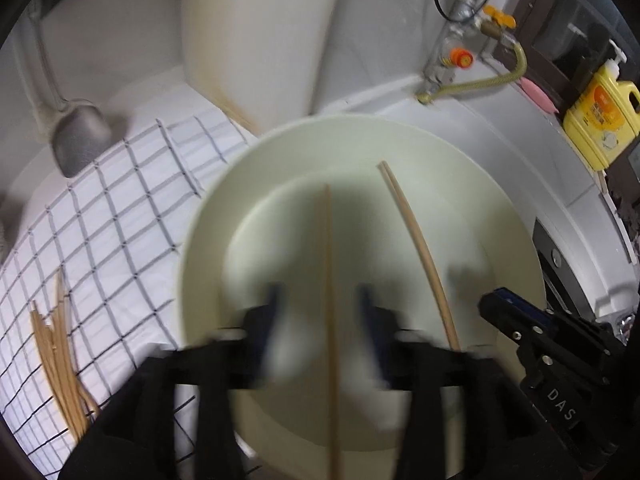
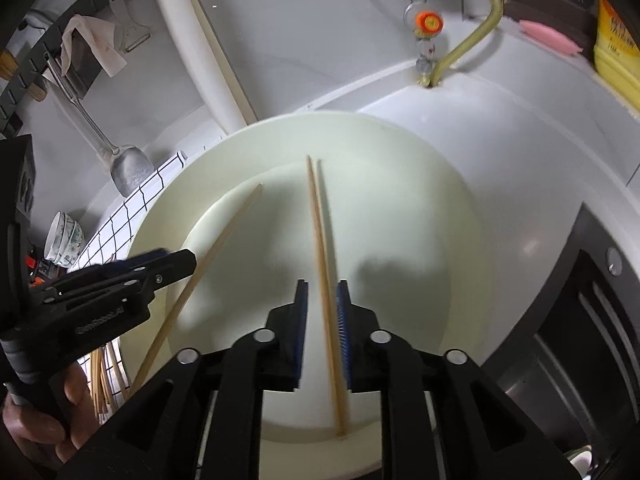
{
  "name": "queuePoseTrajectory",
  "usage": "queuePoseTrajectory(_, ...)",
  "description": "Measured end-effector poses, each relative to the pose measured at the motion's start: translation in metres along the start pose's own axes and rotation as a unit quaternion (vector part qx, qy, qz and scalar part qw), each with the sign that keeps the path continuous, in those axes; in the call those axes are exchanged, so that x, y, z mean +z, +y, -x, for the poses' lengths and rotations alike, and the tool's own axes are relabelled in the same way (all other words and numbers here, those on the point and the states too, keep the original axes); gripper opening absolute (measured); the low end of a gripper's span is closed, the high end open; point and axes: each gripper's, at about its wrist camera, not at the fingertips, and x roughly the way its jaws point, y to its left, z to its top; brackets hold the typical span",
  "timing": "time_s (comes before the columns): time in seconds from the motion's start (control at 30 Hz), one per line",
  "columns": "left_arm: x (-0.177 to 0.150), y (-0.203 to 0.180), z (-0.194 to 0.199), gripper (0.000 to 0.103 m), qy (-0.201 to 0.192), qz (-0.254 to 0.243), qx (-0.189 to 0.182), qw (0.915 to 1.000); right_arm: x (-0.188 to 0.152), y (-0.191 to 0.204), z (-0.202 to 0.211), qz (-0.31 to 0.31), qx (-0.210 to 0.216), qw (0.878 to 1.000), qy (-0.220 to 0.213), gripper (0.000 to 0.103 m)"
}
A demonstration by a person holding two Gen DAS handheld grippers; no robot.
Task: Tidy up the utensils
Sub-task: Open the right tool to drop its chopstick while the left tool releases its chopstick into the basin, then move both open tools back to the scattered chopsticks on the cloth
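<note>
Over a pale, round plate (image 1: pixel 500 216) on the white desk (image 2: pixel 500 128), both tools hang side by side. The left tool (image 1: pixel 320 300) has its jaws spread apart, released, and a single chopstick (image 1: pixel 330 320) runs lengthwise through the gap between its fingers without visibly touching either one (this view is smeared with motion blur, so contact cannot be judged finely). The same chopstick shows in the right wrist view as a slanted stick (image 2: pixel 208 264) crossing the plate's left side, just beside the left tool's tip.

The right tool (image 2: pixel 322 304) is also released, its blue-padded fingers (image 2: pixel 301 320) parted around a pair of chopsticks (image 2: pixel 324 280) lying close together on the plate; the pair sits nearer the right-hand pad, though touching or not cannot be told. In the left wrist view that pair appears as a curved line (image 1: pixel 416 248) on the plate's right half.

A checked cloth (image 1: pixel 112 232) lies left of the plate, touching its edge, with a bundle of more chopsticks (image 1: pixel 56 360) on its near corner. A metal spatula (image 2: pixel 128 172) hangs at the wall behind, and a yellow bottle (image 1: pixel 600 120) stands far right.
</note>
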Motion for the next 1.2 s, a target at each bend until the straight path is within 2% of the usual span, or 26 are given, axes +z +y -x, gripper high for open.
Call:
queuePoseTrajectory(0.03, 0.000, 0.002, 0.004, 0.067, -0.009, 0.003, -0.001, 1.0000, 0.000, 0.000, 0.002, 0.002, -0.002, 1.000, -0.002, 0.021)
queuePoseTrajectory(0.1, 0.000, 0.005, 0.012, 0.068, -0.016, 0.006, 0.000, 0.9999, -0.001, 0.001, 0.008, 0.002, 0.000, 1.000, -0.006, 0.024)
queuePoseTrajectory(0.17, -0.002, 0.011, 0.019, 0.076, -0.015, 0.013, 0.009, 0.9998, -0.003, 0.001, 0.014, 0.001, 0.002, 1.000, -0.010, 0.029)
queuePoseTrajectory(0.23, -0.005, 0.018, 0.027, 0.080, -0.019, 0.023, 0.008, 0.9995, -0.005, 0.004, 0.022, 0.000, 0.004, 1.000, -0.017, 0.039)
queuePoseTrajectory(0.43, -0.017, 0.035, 0.052, 0.084, -0.027, 0.030, 0.019, 0.9990, -0.012, 0.023, 0.042, 0.007, 0.015, 0.999, -0.030, 0.049)
queuePoseTrajectory(0.77, -0.039, 0.060, 0.084, 0.087, -0.031, 0.032, 0.030, 0.9986, -0.024, 0.048, 0.061, 0.004, 0.039, 0.999, -0.034, 0.054)
queuePoseTrajectory(1.2, -0.066, 0.108, 0.120, 0.092, -0.047, 0.058, 0.055, 0.9957, -0.039, 0.099, 0.074, 0.044, 0.060, 0.997, -0.033, 0.058)
